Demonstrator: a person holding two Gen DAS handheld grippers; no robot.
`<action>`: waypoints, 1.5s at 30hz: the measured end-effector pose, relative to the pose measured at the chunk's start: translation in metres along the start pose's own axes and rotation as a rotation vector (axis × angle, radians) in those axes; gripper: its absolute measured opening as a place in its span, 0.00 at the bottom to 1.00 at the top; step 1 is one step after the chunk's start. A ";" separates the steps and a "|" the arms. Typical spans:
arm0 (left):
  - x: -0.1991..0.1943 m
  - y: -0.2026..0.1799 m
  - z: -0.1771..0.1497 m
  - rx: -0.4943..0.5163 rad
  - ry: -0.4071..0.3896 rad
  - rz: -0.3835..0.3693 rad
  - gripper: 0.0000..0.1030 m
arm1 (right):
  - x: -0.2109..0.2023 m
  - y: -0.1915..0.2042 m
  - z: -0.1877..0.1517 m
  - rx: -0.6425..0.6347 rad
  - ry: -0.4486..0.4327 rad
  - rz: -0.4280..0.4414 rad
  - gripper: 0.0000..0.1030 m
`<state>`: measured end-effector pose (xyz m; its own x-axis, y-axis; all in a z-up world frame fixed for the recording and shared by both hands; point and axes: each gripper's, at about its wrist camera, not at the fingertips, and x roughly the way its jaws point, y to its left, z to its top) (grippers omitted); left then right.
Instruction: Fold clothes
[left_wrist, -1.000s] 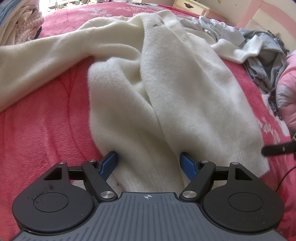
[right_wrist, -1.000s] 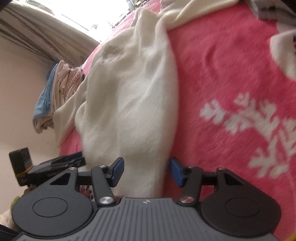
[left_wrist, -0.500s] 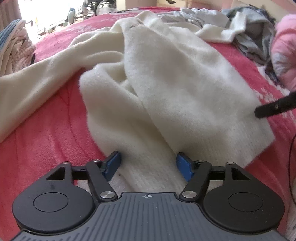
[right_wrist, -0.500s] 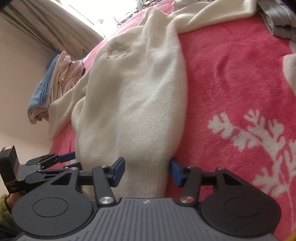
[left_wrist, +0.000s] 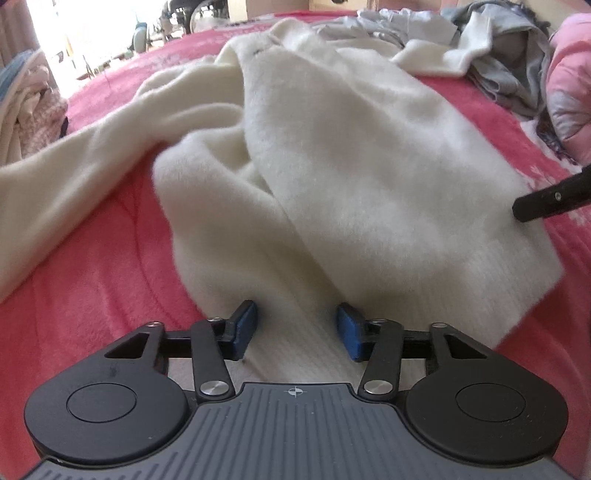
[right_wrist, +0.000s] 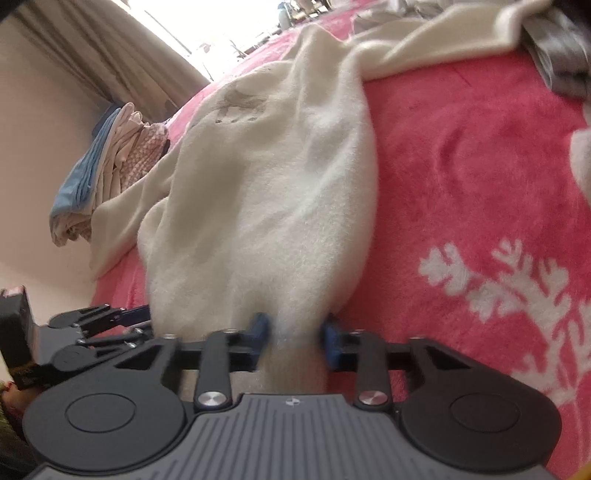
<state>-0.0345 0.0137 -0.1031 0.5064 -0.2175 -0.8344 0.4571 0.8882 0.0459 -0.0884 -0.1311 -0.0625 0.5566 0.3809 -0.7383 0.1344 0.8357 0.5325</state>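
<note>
Both my grippers closing on cream sweater (left_wrist: 369, 155) hem: right gripper (right_wrist: 294, 338) pinching it, left gripper (left_wrist: 295, 330) pads not touching yet; hem edge hidden under tool.

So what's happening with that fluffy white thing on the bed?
A person is folding clothes with a gripper in each hand. Both are at the near hem of the white sweater, which lies spread on the pink blanket. The left gripper is closing with the hem between its pads. The right gripper is closing too and already pinches a bunch of the hem. Nothing is lifted or folded yet. Other clothes wait in a stack and a grey pile.
</note>
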 end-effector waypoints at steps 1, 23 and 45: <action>-0.002 0.001 0.000 -0.014 -0.008 0.002 0.27 | -0.002 0.000 0.001 0.002 -0.013 0.008 0.10; -0.066 0.136 -0.079 -0.636 0.119 -0.095 0.08 | -0.014 -0.024 0.011 0.136 0.068 -0.027 0.07; -0.077 0.159 -0.011 -0.767 -0.019 -0.384 0.08 | -0.070 0.014 0.139 0.088 -0.120 0.200 0.08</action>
<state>-0.0088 0.1766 -0.0374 0.4332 -0.5595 -0.7066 -0.0180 0.7784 -0.6275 -0.0115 -0.2010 0.0540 0.6724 0.4809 -0.5626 0.0799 0.7085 0.7012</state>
